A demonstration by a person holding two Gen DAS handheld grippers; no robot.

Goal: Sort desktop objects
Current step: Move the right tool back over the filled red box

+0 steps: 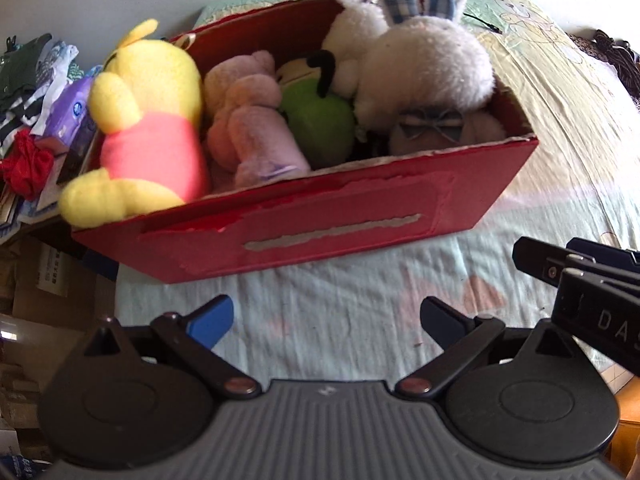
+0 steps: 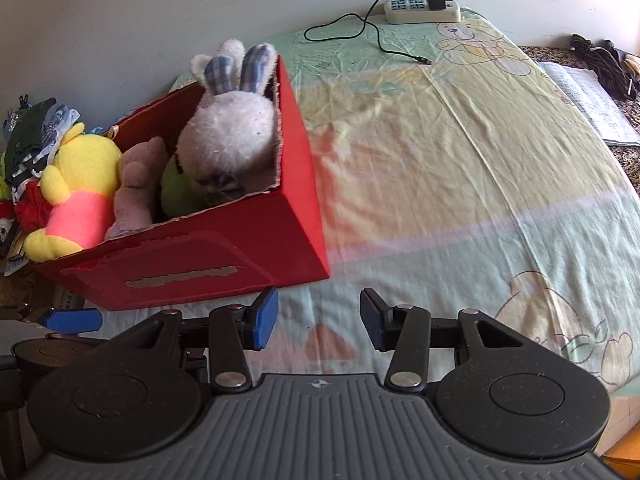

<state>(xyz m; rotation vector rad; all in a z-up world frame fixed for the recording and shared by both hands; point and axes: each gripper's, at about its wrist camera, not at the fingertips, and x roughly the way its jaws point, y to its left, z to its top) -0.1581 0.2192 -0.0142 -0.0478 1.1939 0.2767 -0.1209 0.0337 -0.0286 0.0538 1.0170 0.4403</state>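
A red cardboard box (image 1: 360, 216) (image 2: 224, 264) sits on the bed, filled with plush toys. A yellow bear in a red shirt (image 1: 148, 128) (image 2: 76, 184) leans at the left end. Beside it lie a pale pink plush (image 1: 248, 120) (image 2: 138, 188), a green plush (image 1: 320, 120) (image 2: 176, 190) and a white rabbit with blue checked ears (image 1: 424, 56) (image 2: 228, 132). My left gripper (image 1: 326, 322) is open and holds nothing, in front of the box. My right gripper (image 2: 318, 320) is open too, near the box's right front corner, and shows in the left wrist view (image 1: 576, 268).
The bedsheet (image 2: 460, 184) with bear prints stretches to the right. A power strip (image 2: 422, 10) with a charger and black cable (image 2: 360, 28) lies at the far edge. A book (image 2: 592, 96) rests at the right. Clothes and packets (image 1: 36, 92) pile up left of the box.
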